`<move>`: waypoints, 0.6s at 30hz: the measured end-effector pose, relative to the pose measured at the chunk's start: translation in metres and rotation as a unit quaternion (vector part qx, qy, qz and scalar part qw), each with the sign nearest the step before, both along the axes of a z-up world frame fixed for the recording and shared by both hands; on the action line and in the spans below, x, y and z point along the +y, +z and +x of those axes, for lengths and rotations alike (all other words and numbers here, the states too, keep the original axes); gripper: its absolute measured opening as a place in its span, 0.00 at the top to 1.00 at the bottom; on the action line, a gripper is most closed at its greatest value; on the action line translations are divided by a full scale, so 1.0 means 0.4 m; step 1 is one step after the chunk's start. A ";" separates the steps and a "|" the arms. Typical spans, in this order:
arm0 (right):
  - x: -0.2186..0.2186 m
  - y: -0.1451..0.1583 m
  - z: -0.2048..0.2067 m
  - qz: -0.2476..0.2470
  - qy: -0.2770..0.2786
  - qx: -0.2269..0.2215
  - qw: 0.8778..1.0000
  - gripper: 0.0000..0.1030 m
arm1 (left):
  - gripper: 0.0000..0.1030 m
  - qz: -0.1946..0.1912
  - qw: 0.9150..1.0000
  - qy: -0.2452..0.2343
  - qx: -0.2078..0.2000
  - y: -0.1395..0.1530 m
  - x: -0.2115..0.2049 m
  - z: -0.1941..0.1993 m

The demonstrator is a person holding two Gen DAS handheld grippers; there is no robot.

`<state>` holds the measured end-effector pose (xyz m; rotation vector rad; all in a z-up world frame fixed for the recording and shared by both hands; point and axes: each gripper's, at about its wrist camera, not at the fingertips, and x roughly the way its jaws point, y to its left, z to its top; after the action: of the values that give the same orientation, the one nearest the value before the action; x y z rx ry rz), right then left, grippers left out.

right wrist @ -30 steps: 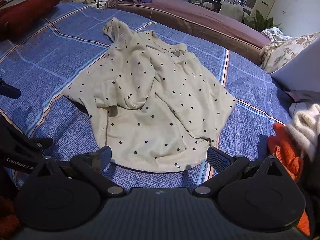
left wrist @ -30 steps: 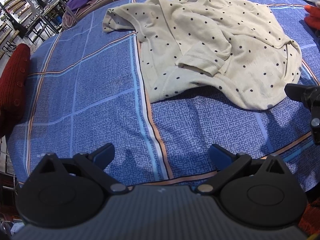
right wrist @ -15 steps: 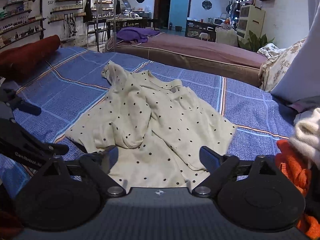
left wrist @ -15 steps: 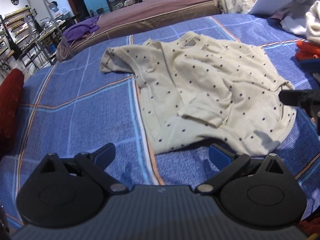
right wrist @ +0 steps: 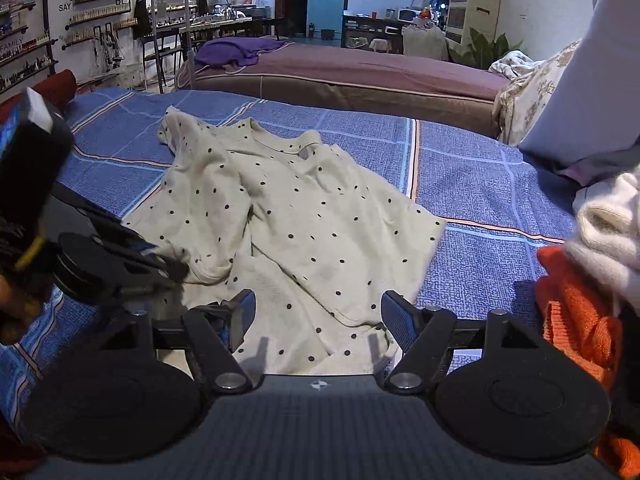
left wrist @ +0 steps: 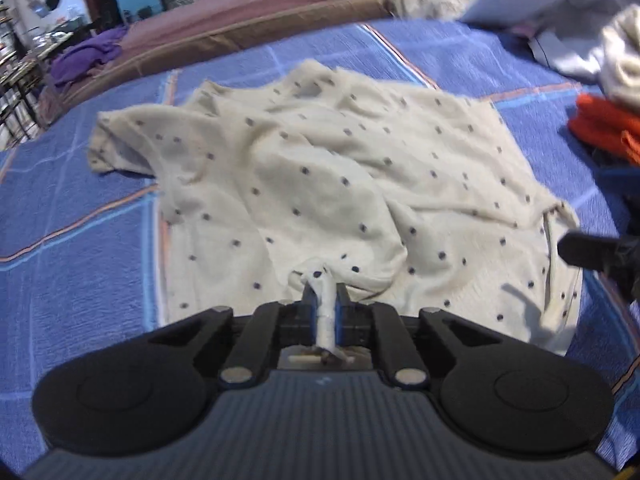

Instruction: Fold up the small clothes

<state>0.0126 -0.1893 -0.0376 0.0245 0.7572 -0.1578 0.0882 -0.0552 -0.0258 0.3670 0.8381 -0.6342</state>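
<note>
A cream polka-dot shirt [left wrist: 340, 184] lies crumpled on the blue plaid bedspread [left wrist: 80, 248]; it also shows in the right wrist view [right wrist: 288, 224]. My left gripper [left wrist: 325, 300] is shut on a bunched fold of the shirt at its near edge, seen from the side in the right wrist view [right wrist: 168, 268]. My right gripper [right wrist: 318, 316] is open, its fingers straddling the shirt's near hem just above the cloth. Its fingertip [left wrist: 584, 250] shows at the right of the left wrist view.
An orange garment [right wrist: 576, 312] and a white fluffy one [right wrist: 608, 224] are piled at the right. A brown mattress [right wrist: 360, 76] with a purple cloth [right wrist: 236, 50] lies behind. A red cushion [right wrist: 60, 84] sits far left.
My left gripper moved forward onto the shirt and shut on a fold of it. My right gripper lowered and moved forward over the shirt's near hem, still open.
</note>
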 end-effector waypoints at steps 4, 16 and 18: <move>-0.014 -0.012 0.010 0.006 0.002 0.002 1.000 0.00 | 0.94 -0.057 0.988 0.134 -0.052 0.124 0.202 0.062; 0.094 -0.024 0.176 -0.013 0.109 -0.041 0.993 0.34 | 0.87 0.034 0.914 0.400 -0.060 0.171 0.717 0.152; 0.128 -0.035 0.213 -0.034 0.136 -0.049 0.989 0.38 | 0.74 0.060 0.915 0.394 -0.059 0.139 0.679 0.136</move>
<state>0.0980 -0.1380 -0.0515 -0.1354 0.6486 0.0779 0.1428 0.2165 0.0300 0.1480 0.8259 0.1929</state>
